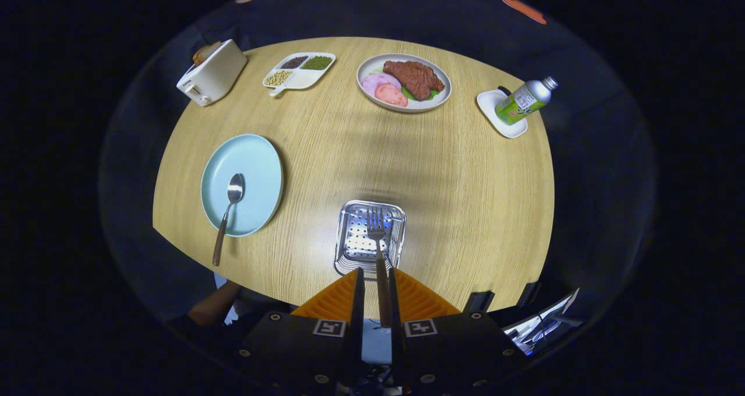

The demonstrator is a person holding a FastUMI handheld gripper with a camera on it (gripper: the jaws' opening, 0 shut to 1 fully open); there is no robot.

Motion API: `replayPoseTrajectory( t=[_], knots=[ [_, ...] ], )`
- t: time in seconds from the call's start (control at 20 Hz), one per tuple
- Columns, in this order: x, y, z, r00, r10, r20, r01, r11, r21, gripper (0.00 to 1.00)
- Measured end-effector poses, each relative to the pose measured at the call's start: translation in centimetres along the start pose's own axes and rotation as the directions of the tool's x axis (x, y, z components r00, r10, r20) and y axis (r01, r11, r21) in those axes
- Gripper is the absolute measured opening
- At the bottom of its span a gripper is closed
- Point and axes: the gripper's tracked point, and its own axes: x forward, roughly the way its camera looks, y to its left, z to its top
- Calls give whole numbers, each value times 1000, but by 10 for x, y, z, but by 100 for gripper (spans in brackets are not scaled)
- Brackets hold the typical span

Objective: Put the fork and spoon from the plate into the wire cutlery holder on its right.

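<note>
Claw [376,279] clamps one fork [377,233]; one spoon [228,212].

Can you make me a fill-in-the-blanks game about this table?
1. The gripper holds the ____ by its handle, over the holder.
2. The spoon lies on the ____ plate.
3. The bottle lies on a small ____ dish.

Missing words: fork; blue; white

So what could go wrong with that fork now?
The gripper is shut on the fork, whose tines hang over the wire cutlery holder. Let go badly and it might hit the rim, clatter onto the table, or tip the holder. The spoon on the blue plate overhangs its edge and might slip off.
</note>
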Motion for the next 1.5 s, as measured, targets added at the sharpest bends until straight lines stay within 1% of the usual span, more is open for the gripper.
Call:
replayPoseTrajectory(
  t=[0.1, 0.15, 0.2, 0.25, 0.35, 0.45, 0.55, 0.8, 1.0, 1.2, 1.3, 1.5],
  knots=[
    [-9, 18, 12, 997, 21, 68, -22, 1000, 15, 29],
    [-12, 31, 15, 995, 42, 93, -44, 999, 15, 41],
    [-13, 43, 15, 992, 59, 107, -61, 998, 13, 48],
    [-13, 55, 13, 991, 77, 111, -78, 997, 6, 61],
    [-11, 82, 12, 987, 110, 116, -110, 994, -3, 72],
    [-8, 110, 10, 982, 152, 114, -150, 988, -18, 75],
    [-3, 134, 9, 978, 182, 100, -179, 983, -38, 75],
    [16, 187, -1, 976, 213, 51, -209, 975, -70, 75],
    [40, 226, -16, 972, 235, -28, -236, 969, -77, 76],
    [63, 253, -32, 969, 228, -97, -238, 966, -104, 77],
    [72, 261, -28, 969, 223, -106, -234, 967, -105, 75],
    [91, 264, -12, 973, 206, -100, -214, 974, -70, 73]
  ],
)
